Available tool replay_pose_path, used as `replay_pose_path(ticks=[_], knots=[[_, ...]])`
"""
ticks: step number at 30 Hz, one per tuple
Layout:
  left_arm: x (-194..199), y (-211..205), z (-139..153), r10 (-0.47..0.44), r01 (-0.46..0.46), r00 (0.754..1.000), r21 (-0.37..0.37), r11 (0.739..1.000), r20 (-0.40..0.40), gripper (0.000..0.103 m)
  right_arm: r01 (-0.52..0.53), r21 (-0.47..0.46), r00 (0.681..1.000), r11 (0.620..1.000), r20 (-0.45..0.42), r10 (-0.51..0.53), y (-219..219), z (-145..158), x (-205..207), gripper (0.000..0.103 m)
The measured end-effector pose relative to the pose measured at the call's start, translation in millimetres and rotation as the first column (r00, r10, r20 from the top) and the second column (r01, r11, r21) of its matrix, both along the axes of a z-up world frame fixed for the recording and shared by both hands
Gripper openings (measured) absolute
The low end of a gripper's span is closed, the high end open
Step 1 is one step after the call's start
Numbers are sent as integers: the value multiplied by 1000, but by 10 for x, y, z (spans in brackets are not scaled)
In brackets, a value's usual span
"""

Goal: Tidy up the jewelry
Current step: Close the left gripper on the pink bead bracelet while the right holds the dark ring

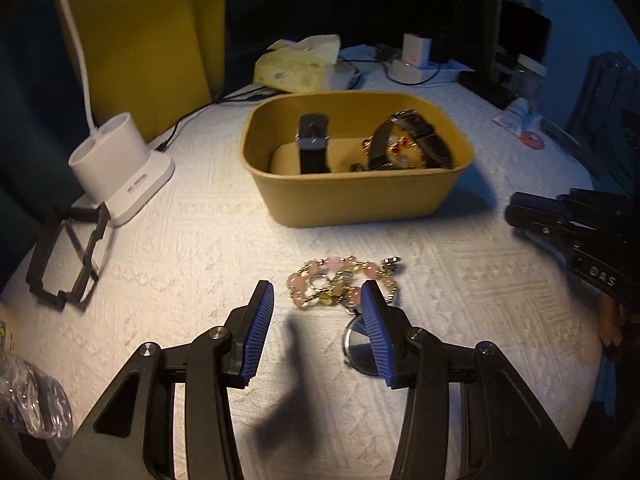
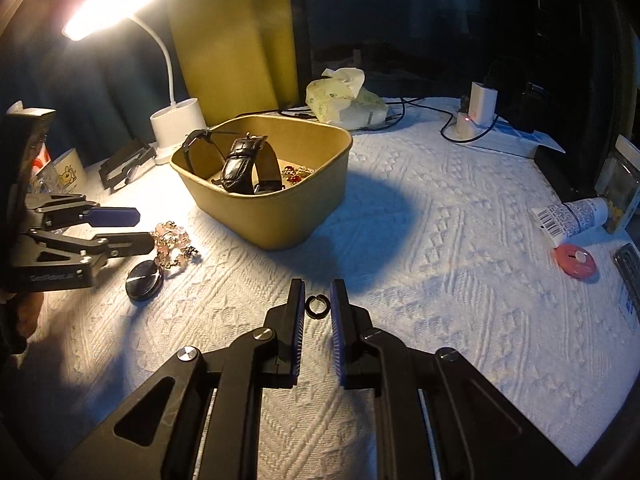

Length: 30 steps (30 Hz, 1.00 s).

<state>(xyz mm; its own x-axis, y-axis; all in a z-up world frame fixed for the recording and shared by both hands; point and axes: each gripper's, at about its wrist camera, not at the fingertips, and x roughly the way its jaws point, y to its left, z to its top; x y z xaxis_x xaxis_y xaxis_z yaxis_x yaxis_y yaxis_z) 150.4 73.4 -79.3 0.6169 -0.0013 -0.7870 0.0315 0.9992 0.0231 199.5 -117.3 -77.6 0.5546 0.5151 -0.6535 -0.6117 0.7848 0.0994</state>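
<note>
A tan box (image 1: 352,196) holds black watches (image 1: 314,142) and gold jewelry (image 1: 404,148); it also shows in the right wrist view (image 2: 280,220). A pink bead bracelet (image 1: 332,280) and a round pocket watch (image 1: 358,348) lie on the white cloth before it. My left gripper (image 1: 318,296) is open just in front of the bracelet, its right finger over the pocket watch. In the right wrist view the left gripper (image 2: 142,226) reaches the bracelet (image 2: 174,242) and pocket watch (image 2: 144,276). My right gripper (image 2: 318,292) is open, its fingers on either side of a small dark open ring (image 2: 318,305) on the cloth.
A white desk lamp (image 2: 176,128) stands at the left with black-framed glasses (image 1: 66,256) beside it. A tissue pack (image 1: 298,66), a white charger (image 2: 478,114) with cables, a tube (image 2: 568,216) and a pink round case (image 2: 576,262) lie around the table edge.
</note>
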Motion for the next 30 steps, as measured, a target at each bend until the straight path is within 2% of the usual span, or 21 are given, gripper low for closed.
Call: replay_pose_path(ticks=[2, 4, 5, 8, 10, 15, 20, 23, 25, 26, 27, 28, 30], knots=[[-23, -5, 58, -11, 11, 1000, -20, 1000, 21, 48, 0, 2, 1000, 1000, 0, 0, -7, 0, 5, 12], [0, 40, 87, 2, 2, 999, -90, 996, 46, 48, -2, 3, 1000, 1000, 1, 2, -11, 2, 6, 12], [40, 85, 71, 27, -21, 999, -137, 990, 45, 48, -3, 4, 1000, 1000, 1, 3, -9, 4, 5, 12], [160, 149, -44, 86, -82, 996, -185, 979, 18, 50, -6, 6, 1000, 1000, 4, 6, -2, 15, -12, 12], [228, 141, -140, 91, -92, 996, -182, 979, -11, 62, -5, 7, 1000, 1000, 7, 5, -2, 26, -25, 12], [260, -10, -250, 26, -30, 999, -126, 992, -31, 73, 4, 10, 1000, 1000, 8, -4, -18, 30, -20, 12], [235, -124, -288, -9, 9, 1000, -33, 999, -22, 74, -5, 10, 1000, 1000, 9, 5, 18, 35, -38, 12], [228, -108, -280, -8, 7, 1000, -34, 999, -25, 74, -7, 11, 1000, 1000, 17, 7, 32, 60, -66, 12], [208, -95, -272, -7, 7, 1000, -31, 1000, -22, 68, -4, 12, 1000, 1000, 20, 4, 28, 73, -73, 12], [190, -88, -261, -6, 5, 1000, -31, 999, -17, 54, -4, 12, 1000, 1000, 20, 3, 26, 77, -72, 12], [177, -81, -250, -4, 4, 1000, -26, 1000, -12, 31, -2, 12, 1000, 1000, 22, 2, 25, 85, -77, 12], [164, -67, -236, -9, 9, 1000, -33, 999, -13, 21, -2, 12, 1000, 1000, 24, 2, 25, 91, -84, 12], [143, -51, -232, -14, 14, 1000, -35, 999, -13, 15, -5, 14, 1000, 1000, 31, 4, 32, 117, -107, 12]])
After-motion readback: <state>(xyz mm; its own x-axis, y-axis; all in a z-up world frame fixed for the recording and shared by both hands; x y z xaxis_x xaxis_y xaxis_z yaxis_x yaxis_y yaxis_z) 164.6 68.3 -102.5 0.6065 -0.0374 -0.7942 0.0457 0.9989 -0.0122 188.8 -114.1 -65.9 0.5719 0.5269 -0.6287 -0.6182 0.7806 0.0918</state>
